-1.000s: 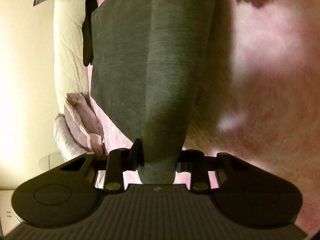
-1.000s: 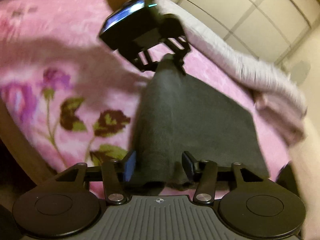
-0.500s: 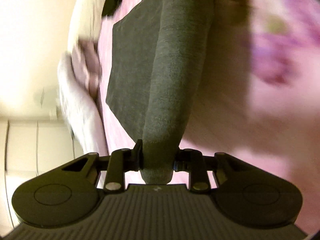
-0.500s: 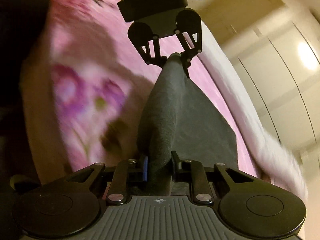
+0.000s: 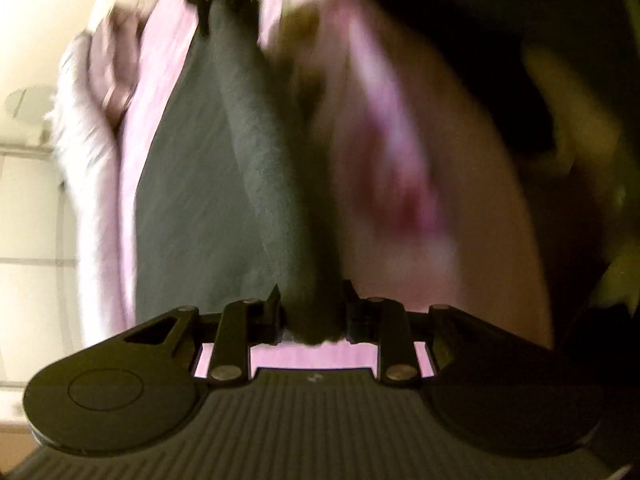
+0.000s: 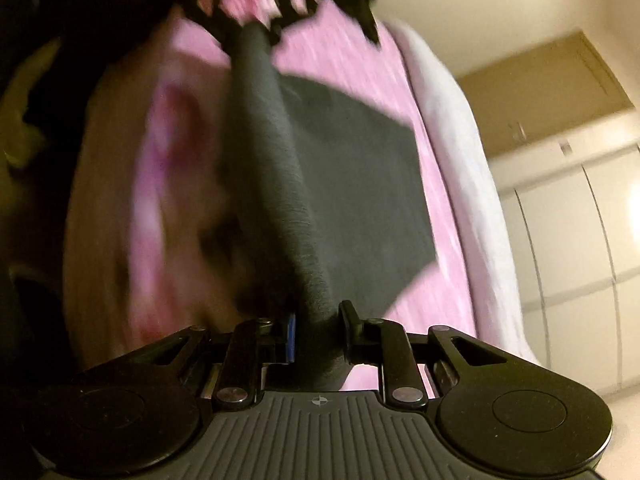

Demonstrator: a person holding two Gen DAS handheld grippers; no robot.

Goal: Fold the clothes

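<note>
Above the pink blanket [image 6: 352, 72], both grippers hold one dark cloth [image 6: 340, 168] stretched between them. Left gripper [image 5: 312, 312] jaws clamp one end, right gripper [image 6: 318, 336] jaws the other. No writing is readable.

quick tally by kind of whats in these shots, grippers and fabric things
Grippers: 2, the left gripper and the right gripper, each shut on one end of the garment.
Dark grey garment: 1, stretched between them.
Pink floral blanket: 1, under the garment.
White bedding: 1, along the blanket's edge.
Total: 5
</note>
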